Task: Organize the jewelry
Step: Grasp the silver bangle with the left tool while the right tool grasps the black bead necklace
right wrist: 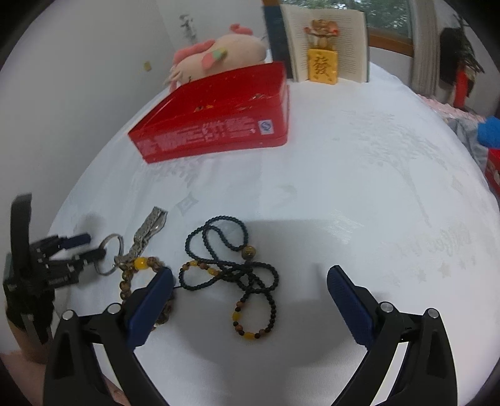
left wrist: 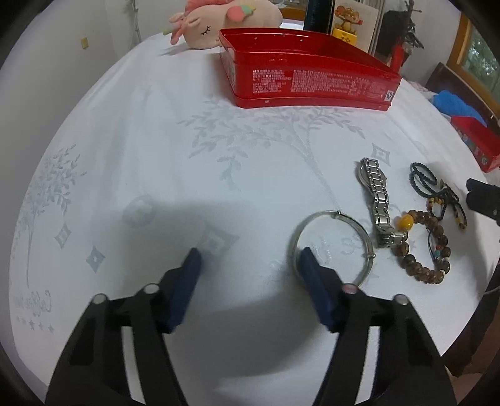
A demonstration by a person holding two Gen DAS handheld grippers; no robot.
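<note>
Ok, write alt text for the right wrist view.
The open right gripper hovers over a black bead necklace on a white tablecloth. A brown bead bracelet sits beside its left finger; a red tin lies beyond, the left gripper at far left.

White tablecloth (left wrist: 156,150) with pale grey woven tree and diamond motifs; red tin (left wrist: 312,78) with white print on its side, pink plush toy (left wrist: 225,22) behind it, yellow-gold figurine (right wrist: 322,65) with a red character. Silver bangle (left wrist: 334,246), silver steel watch (left wrist: 376,200), brown bead bracelet (left wrist: 418,250) with one amber-yellow bead, black bead necklace (right wrist: 237,268) with yellow and brown beads. Both the left gripper (left wrist: 248,262) and right gripper (right wrist: 250,281) are black with dark blue pads.
</note>
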